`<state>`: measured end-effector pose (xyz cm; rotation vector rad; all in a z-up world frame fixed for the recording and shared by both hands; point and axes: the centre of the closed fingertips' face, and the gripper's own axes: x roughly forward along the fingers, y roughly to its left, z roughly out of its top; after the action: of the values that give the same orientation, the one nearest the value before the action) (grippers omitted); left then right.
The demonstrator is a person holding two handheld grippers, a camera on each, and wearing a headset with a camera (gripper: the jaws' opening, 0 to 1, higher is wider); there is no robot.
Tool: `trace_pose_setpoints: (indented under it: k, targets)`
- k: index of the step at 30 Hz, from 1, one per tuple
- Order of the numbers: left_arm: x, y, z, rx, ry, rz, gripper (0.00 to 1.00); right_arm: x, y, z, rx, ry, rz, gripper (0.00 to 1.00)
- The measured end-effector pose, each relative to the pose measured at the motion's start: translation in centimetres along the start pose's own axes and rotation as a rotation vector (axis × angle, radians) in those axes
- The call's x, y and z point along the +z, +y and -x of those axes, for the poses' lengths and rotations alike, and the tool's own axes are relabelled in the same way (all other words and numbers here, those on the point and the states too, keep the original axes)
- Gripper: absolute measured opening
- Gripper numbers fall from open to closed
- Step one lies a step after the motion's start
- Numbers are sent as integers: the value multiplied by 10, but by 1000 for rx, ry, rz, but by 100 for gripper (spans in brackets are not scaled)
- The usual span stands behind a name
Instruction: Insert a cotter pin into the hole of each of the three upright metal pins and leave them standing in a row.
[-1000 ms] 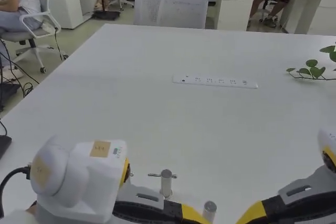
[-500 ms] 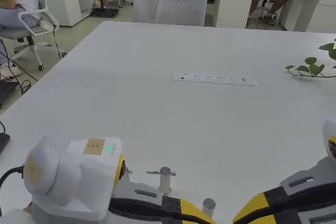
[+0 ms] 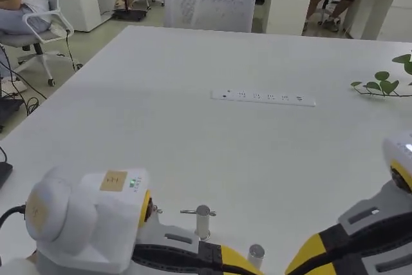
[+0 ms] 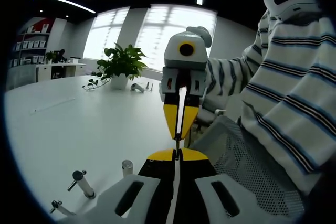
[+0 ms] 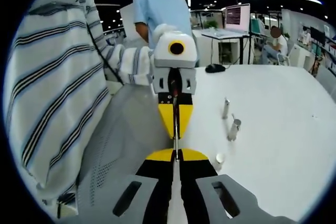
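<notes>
Right tongs (image 5: pixel 176 153) shifted slightly. These and left tongs (image 4: pixel 177 156) clamp, tip to tip, one cotter pin (image 4: pixel 177 142): likely light, thin, slippery; best gripped near its head.

Yellow-black left tongs (image 4: pixel 177 153), dark-striped white sleeve (image 4: pixel 283 103), white table (image 3: pixel 193 127).

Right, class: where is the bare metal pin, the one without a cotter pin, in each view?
Head view: bare metal pin at the bottom edge, just right of centre.
Left gripper view: lower left, rightmost of three pins.
Right gripper view: lower right, lowest of three pins.
Shared landmark: the cottered pin standing next to it.
</notes>
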<state>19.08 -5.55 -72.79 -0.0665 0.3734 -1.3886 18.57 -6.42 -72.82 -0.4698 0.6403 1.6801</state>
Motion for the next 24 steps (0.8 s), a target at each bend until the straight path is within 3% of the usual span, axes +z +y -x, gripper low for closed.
trace_pose_setpoints:
  k: [10, 24]
  targets:
    - [4, 0, -2, 0, -11, -5, 0, -5, -1, -2, 4, 98, 43, 4]
    - [-3, 3, -4, 11, 21, -11, 0, -6, -3, -1, -7, 129, 36, 3]
